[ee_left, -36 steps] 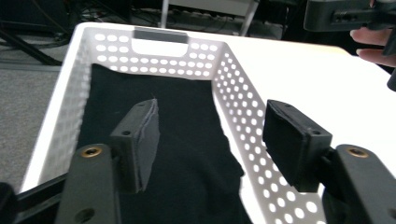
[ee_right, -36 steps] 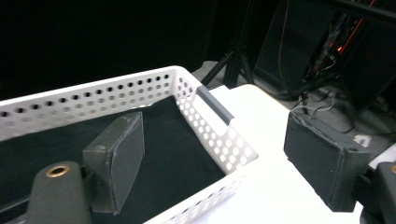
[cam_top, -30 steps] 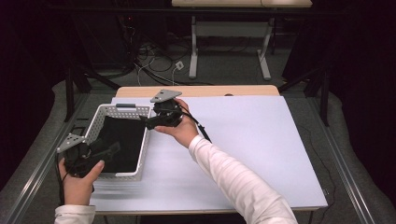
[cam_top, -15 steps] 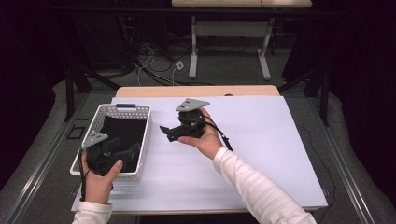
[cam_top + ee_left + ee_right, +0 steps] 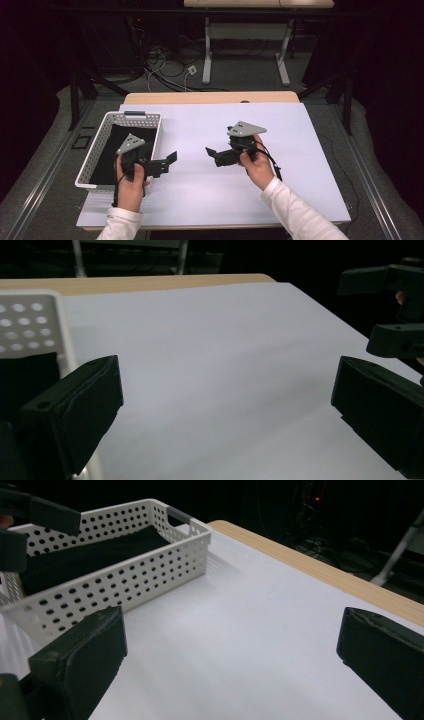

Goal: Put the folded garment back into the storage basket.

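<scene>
My left gripper (image 5: 169,161) is held just right of a white perforated basket (image 5: 150,131), low over the white sheet (image 5: 300,150), with its jaws wide apart and nothing between them. In the left gripper view, my left gripper (image 5: 225,410) frames bare white sheet, with the basket's wall (image 5: 30,320) at the left. My right gripper (image 5: 212,156) hovers near the middle of the sheet, open and empty, and points left toward the basket. In the right gripper view, my right gripper (image 5: 230,665) faces the basket (image 5: 125,580), which holds something flat and black (image 5: 95,550).
The white sheet covers a wooden table whose far edge (image 5: 210,97) shows as a tan strip. Beyond the table stand desk legs (image 5: 206,55) and loose cables (image 5: 165,65) on a dark floor. Metal rails (image 5: 370,170) run along both sides.
My left gripper has come right, from over the basket's near end to just beside it. My right gripper has drawn back from the basket's far corner to the sheet's middle. The basket stays put.
</scene>
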Available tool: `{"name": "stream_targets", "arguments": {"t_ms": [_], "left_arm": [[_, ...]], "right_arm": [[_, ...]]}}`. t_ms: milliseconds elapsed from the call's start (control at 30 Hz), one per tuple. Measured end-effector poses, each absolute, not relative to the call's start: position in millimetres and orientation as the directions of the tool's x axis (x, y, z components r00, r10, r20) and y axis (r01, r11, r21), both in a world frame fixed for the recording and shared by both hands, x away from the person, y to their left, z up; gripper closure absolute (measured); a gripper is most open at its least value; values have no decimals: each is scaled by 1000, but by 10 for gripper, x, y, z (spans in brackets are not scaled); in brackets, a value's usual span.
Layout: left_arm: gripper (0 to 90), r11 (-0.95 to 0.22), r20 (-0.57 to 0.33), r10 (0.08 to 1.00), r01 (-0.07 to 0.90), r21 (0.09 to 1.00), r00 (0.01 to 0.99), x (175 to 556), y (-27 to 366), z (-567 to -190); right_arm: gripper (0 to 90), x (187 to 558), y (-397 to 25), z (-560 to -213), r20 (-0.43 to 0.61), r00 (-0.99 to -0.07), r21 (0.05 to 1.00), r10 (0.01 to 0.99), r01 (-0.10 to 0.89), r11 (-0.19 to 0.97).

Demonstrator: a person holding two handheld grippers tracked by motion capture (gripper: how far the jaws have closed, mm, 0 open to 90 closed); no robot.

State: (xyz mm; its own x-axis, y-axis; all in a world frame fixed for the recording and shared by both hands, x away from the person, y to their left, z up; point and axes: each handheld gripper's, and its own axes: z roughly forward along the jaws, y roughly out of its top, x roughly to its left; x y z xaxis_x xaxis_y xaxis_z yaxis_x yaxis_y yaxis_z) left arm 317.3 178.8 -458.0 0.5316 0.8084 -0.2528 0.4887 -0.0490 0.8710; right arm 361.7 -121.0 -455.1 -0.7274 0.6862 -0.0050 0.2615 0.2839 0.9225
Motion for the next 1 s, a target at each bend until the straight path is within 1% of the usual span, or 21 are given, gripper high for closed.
{"name": "stream_targets", "arguments": {"t_ms": [100, 167, 200, 300, 533, 733, 867, 1000], "left_arm": [[3, -45, -270, 791, 491, 870, 550, 3190, 1667, -4637], [3, -44, -273, 784, 489, 871, 557, 3189, 1631, -4661], [3, -38, -281, 776, 486, 873, 564, 3183, 1589, -4691], [3, -23, -299, 751, 477, 879, 588, 3155, 1499, -4786], [3, -60, -302, 730, 497, 865, 613, 3149, 1454, -4919], [3, -52, -302, 731, 490, 870, 613, 3138, 1457, -5023], [3, -86, -276, 723, 479, 874, 634, 3113, 1415, -5119], [3, -111, -263, 717, 478, 871, 646, 3112, 1368, -5217]], "right_arm": [[0, 3507, -1416, -4608, -12, -711, 924, 703, 261, 280], [0, 3479, -1462, -4624, -16, -704, 924, 710, 261, 280], [0, 3407, -1595, -4681, -25, -692, 927, 722, 255, 276], [0, 3331, -1741, -4751, -31, -680, 925, 733, 258, 279], [0, 3183, -2066, -4993, -11, -637, 919, 771, 297, 258], [0, 3125, -2216, -5198, 24, -617, 903, 787, 351, 247], [0, 3107, -2265, -5287, 12, -600, 897, 800, 360, 256], [0, 3142, -2312, -5319, 53, -585, 895, 809, 387, 221]]}}
